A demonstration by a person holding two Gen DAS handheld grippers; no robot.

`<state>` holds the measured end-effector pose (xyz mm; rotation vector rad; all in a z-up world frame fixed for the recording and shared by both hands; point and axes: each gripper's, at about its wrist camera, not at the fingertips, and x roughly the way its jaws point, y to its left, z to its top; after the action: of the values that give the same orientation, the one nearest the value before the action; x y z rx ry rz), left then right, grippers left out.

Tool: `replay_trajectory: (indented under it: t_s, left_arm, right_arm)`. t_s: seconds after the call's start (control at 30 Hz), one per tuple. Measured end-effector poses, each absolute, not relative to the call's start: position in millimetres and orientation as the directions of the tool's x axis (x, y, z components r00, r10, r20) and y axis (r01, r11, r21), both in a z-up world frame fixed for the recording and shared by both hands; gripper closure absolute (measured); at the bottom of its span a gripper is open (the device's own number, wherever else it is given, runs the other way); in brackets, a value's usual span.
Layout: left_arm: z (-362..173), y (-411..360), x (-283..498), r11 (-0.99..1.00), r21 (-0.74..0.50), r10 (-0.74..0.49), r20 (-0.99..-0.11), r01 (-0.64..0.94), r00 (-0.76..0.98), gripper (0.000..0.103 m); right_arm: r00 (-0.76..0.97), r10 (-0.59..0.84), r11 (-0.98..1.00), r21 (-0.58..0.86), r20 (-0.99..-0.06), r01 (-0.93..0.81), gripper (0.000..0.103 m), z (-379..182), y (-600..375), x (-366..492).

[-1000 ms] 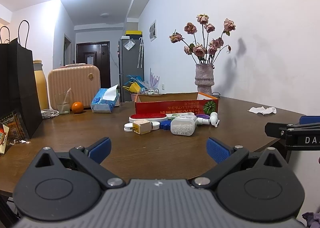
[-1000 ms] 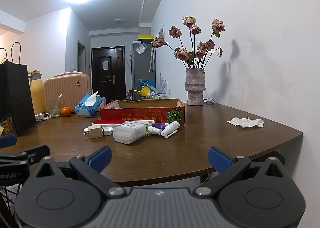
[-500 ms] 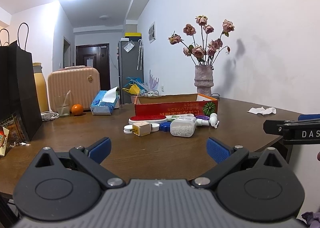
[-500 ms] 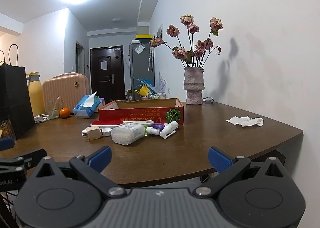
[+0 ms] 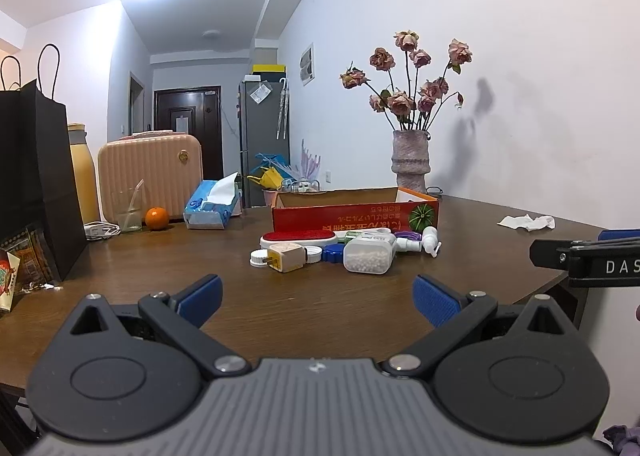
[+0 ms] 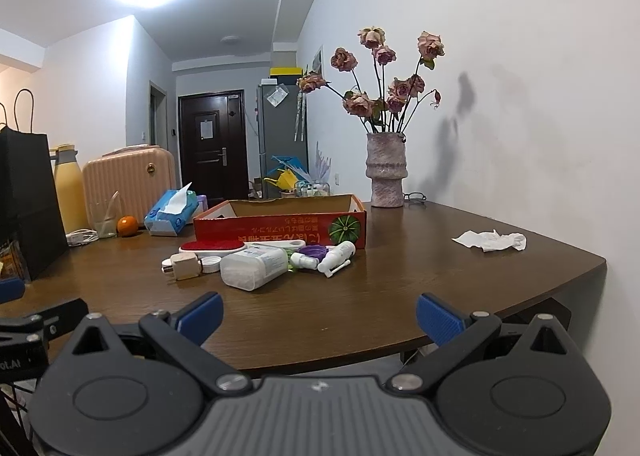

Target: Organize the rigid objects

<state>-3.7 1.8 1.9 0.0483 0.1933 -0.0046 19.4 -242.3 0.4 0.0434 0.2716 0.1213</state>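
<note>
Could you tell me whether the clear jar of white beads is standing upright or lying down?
Lying on its side: the clear jar rests lengthwise on the table.

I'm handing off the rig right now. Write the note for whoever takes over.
Left gripper: open, empty, hovering at the table's near edge.
Right gripper: open, empty, likewise short of the pile.
Items: pill bottle, plug adapter, red brush and spray bottle lie clustered before the red cardboard box.
Done: nothing visibly.
Left: sort the whole pile, probably into the box.
</note>
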Motion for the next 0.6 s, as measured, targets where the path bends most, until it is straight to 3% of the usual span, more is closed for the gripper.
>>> replay_trajectory:
  t_s: [0.6]
  left_arm:
    - [0.9,2.7,-4.5,0.999,0.048,0.003,-0.193,0.007,0.981,0.0]
  right_arm:
    - [0.956,0.121,0.992,0.064,-0.268,-0.107,0.0,-1.7,-245.1,20.2]
